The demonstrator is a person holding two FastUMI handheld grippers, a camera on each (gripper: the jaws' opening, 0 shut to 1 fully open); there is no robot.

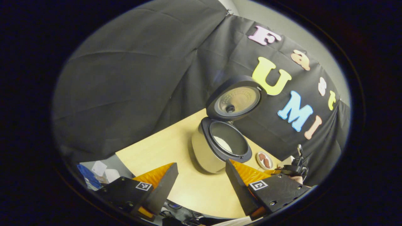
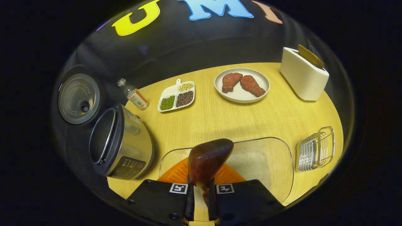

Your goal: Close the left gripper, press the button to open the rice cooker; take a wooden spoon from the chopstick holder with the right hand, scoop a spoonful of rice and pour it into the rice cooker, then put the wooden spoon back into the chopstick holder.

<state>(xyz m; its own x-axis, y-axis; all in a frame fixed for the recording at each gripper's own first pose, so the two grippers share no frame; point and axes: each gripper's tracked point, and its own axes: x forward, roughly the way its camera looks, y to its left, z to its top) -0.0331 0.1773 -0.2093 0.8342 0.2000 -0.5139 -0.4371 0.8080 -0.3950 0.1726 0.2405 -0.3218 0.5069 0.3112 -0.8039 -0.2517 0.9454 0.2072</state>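
The rice cooker [image 1: 207, 153] stands open on the wooden table, its lid [image 1: 237, 100] tipped up and back, with white rice [image 1: 223, 143] low in the pot. My left gripper [image 1: 201, 174] hangs open in front of it, holding nothing. In the right gripper view my right gripper [image 2: 201, 185] is shut on the handle of a dark wooden spoon [image 2: 209, 158]. The spoon's bowl is raised over a clear container [image 2: 276, 175] with rice [image 2: 251, 163] in it. I cannot tell whether the spoon carries rice. The open cooker [image 2: 125, 144] stands to the left of the container.
A wire holder [image 2: 315, 149] stands right of the container. Farther back are a white toaster-like box [image 2: 303, 78], a plate with two meat pieces [image 2: 241, 85], a divided dish of beans [image 2: 176, 95] and a small bottle [image 2: 135, 95]. The table edge [image 1: 201, 207] runs below my left fingers.
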